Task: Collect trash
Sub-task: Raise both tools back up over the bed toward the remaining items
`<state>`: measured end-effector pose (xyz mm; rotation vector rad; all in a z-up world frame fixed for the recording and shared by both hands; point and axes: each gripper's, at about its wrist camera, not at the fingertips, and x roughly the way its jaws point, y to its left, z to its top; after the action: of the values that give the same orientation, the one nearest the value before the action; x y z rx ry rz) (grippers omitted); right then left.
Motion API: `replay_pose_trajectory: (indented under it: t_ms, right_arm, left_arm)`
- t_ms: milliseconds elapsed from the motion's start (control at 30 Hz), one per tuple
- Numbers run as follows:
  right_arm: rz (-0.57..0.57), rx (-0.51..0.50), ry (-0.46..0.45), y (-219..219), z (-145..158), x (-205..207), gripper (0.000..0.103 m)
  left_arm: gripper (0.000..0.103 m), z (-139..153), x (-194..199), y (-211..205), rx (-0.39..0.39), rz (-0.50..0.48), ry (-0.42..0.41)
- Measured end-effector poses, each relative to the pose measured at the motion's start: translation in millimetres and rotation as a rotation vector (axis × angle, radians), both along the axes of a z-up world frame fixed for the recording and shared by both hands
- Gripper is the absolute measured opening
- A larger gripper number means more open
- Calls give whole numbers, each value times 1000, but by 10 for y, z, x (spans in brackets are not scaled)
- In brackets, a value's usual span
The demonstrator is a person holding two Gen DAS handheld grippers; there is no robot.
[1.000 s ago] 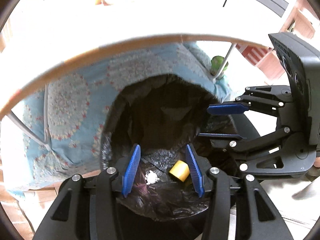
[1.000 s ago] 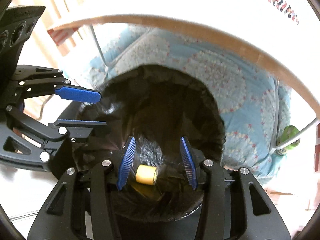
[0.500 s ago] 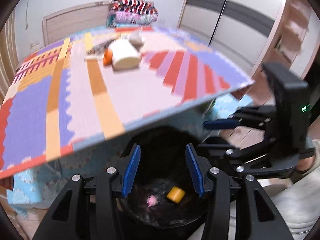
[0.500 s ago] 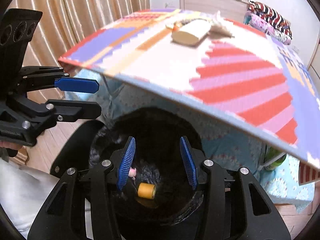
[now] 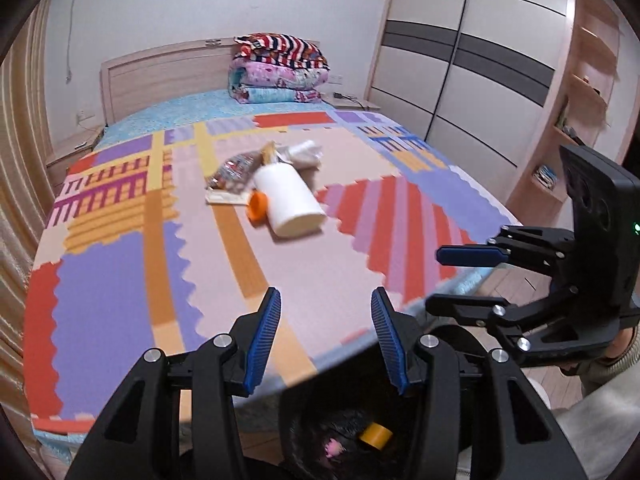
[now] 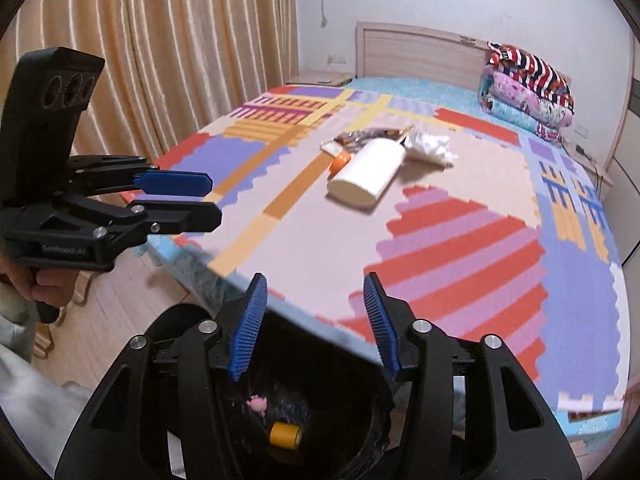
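Observation:
Both grippers hang over a black-lined bin (image 5: 304, 420) at the bed's near edge. Inside it lie a yellow roll (image 5: 376, 436) and a small pink scrap (image 5: 332, 447). My left gripper (image 5: 325, 300) is open and holds nothing. The jaws of my right gripper (image 6: 315, 280) are opening, with nothing between them. On the patterned mat (image 5: 120, 280) across the bed lies a pile of trash: a white bottle (image 5: 290, 200) with an orange cap (image 5: 258, 206), a snack wrapper (image 5: 236, 170) and a crumpled white bag (image 5: 306, 152).
Folded blankets (image 5: 280, 68) are stacked by the headboard (image 5: 160, 72). A wardrobe (image 5: 480, 60) and open shelves (image 5: 580, 100) stand to the right of the bed, curtains (image 6: 160, 60) to its left. A hand (image 6: 36, 284) grips the left gripper's handle.
Both grippers rose out of the bin's mouth and tilted up, so the bed top with the trash pile came into view. The roll and scrap stayed in the bin.

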<state>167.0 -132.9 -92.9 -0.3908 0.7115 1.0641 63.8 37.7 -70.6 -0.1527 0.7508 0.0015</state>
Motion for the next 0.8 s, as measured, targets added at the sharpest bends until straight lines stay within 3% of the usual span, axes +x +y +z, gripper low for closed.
replay_pose_trajectory:
  t_ms: [333,500,800]
  right_arm:
    - [-5,15,-3,225,59,181,59]
    - [-17,14,7,359,31,303,60]
    - [-51,10,35,546,-87,550,71]
  left_arm:
    - [45,14,395,331,8,18,3]
    - [45,-62,647,488,-7,27,20]
    - [45,-285,1083,725,-19,27,70]
